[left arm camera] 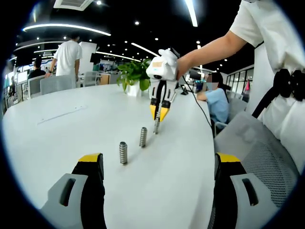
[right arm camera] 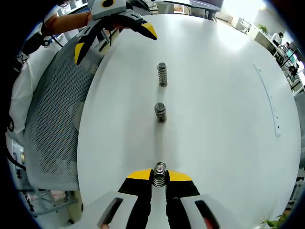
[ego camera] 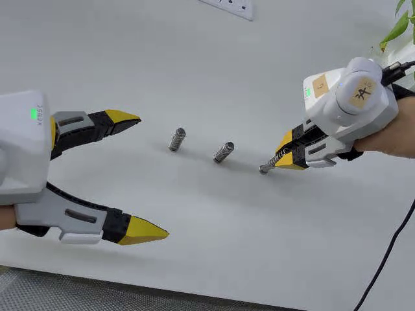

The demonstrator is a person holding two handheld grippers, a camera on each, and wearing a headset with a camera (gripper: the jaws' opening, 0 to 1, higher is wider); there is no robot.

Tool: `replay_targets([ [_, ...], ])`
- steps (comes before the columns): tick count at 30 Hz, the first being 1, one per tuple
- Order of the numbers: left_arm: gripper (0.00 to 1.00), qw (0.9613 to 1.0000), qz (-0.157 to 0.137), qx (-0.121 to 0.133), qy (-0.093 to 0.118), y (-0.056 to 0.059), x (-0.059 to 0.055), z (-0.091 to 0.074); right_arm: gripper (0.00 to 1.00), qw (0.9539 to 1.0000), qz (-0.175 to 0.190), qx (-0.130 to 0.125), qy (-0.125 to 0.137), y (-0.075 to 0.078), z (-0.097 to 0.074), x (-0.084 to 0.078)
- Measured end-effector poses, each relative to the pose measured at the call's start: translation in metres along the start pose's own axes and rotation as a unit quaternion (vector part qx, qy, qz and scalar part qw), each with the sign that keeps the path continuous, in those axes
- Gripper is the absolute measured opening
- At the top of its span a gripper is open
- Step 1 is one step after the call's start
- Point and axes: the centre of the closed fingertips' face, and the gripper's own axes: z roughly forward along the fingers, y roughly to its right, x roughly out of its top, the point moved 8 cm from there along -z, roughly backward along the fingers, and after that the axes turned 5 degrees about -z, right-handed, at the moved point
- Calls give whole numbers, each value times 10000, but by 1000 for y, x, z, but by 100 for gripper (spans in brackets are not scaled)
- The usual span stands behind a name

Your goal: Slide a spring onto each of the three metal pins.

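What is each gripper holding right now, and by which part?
The right gripper is shut on a spring, pinched at its upper coils. The left gripper is open, holding nothing.

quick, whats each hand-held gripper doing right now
Left hand-held gripper: open, holding nothing.
Right hand-held gripper: shut on a spring, end down on the table.

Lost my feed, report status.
Right gripper shut on third spring. Left gripper open, holding nothing. Middle spring, far spring upright. Nothing in the way.
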Motion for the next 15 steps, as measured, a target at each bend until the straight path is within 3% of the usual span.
replay_targets([
  [15, 95, 10000, -19, 4, -12, 0, -2, -2, 7, 9999, -76, 35, -87, 0, 14, -2],
])
